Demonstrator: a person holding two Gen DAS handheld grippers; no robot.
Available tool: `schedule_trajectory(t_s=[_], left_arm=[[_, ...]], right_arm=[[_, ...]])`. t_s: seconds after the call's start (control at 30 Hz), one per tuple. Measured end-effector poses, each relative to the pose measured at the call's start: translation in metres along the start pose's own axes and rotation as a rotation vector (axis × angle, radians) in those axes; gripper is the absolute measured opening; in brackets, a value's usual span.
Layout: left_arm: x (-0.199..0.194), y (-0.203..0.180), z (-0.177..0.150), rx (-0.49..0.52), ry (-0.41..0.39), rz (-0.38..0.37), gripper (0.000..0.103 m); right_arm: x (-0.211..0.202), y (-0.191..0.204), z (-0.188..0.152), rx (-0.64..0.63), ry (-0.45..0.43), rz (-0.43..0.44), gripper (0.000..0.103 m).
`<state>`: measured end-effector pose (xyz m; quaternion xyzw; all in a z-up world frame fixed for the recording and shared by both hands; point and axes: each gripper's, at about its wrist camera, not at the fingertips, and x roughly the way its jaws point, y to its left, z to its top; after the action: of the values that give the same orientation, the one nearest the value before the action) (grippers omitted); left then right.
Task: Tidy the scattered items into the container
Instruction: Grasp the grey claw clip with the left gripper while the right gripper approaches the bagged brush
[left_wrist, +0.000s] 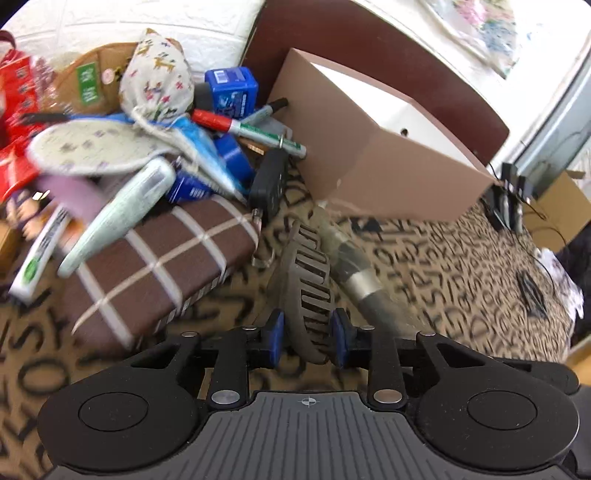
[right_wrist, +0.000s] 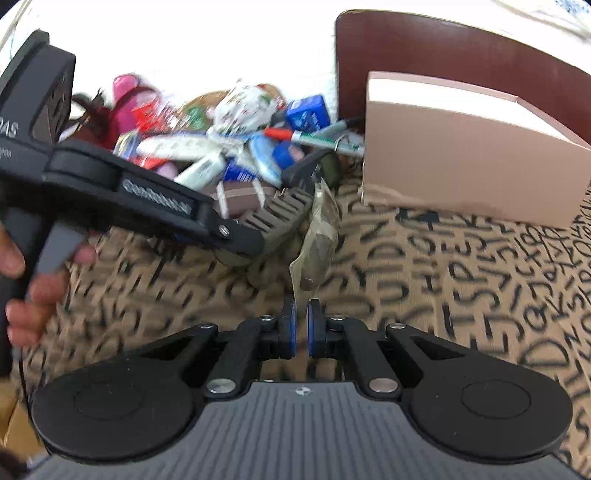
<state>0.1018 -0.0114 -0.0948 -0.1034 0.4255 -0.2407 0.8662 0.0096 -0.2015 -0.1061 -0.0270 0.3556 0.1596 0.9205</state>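
Left gripper (left_wrist: 308, 338) jaws clamped on a grey-brown hair claw clip (left_wrist: 308, 280), held just above the letter-print cloth (left_wrist: 461, 266) near the pink box (left_wrist: 373, 162). Right gripper (right_wrist: 301, 326) jaws nearly together, pinching the edge of a clear plastic wrapper (right_wrist: 314, 236); rest of the clutter pile (right_wrist: 229, 147) sits left of the box

Pile of items (left_wrist: 155, 147) left of box (left_wrist: 373, 147); both on cloth (left_wrist: 443, 266)
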Motion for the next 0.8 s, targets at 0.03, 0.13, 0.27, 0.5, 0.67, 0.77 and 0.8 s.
schedule_trajectory(t_s=[0.03,0.13,0.27,0.5,0.67,0.77,0.8], left_arm=[[-0.006,0.001,-0.007,0.002,0.005,-0.002,0.025],[-0.022,0.003,-0.031,-0.003,0.034,-0.022,0.020],[-0.036,0.004,-0.057,-0.010,0.049,0.013,0.055],[-0.055,0.008,-0.055,-0.050,-0.036,0.052,0.083],[-0.054,0.017,-0.052,-0.124,-0.052,0.058,0.088],[-0.051,0.031,-0.054,-0.201,-0.049,0.069,0.089],[-0.050,0.037,-0.055,-0.234,-0.047,0.070,0.089]], right_arm=[[-0.006,0.002,-0.007,-0.007,0.015,0.000,0.007],[-0.023,0.007,-0.029,-0.010,0.060,-0.001,0.007],[-0.038,0.008,-0.049,0.021,0.093,-0.023,0.008],[-0.052,0.008,-0.040,0.031,0.018,-0.041,0.037],[-0.042,0.014,-0.027,0.020,-0.019,-0.060,0.061],[-0.031,0.020,-0.021,0.021,-0.009,-0.067,0.076],[-0.028,0.022,-0.019,0.019,-0.006,-0.073,0.077]])
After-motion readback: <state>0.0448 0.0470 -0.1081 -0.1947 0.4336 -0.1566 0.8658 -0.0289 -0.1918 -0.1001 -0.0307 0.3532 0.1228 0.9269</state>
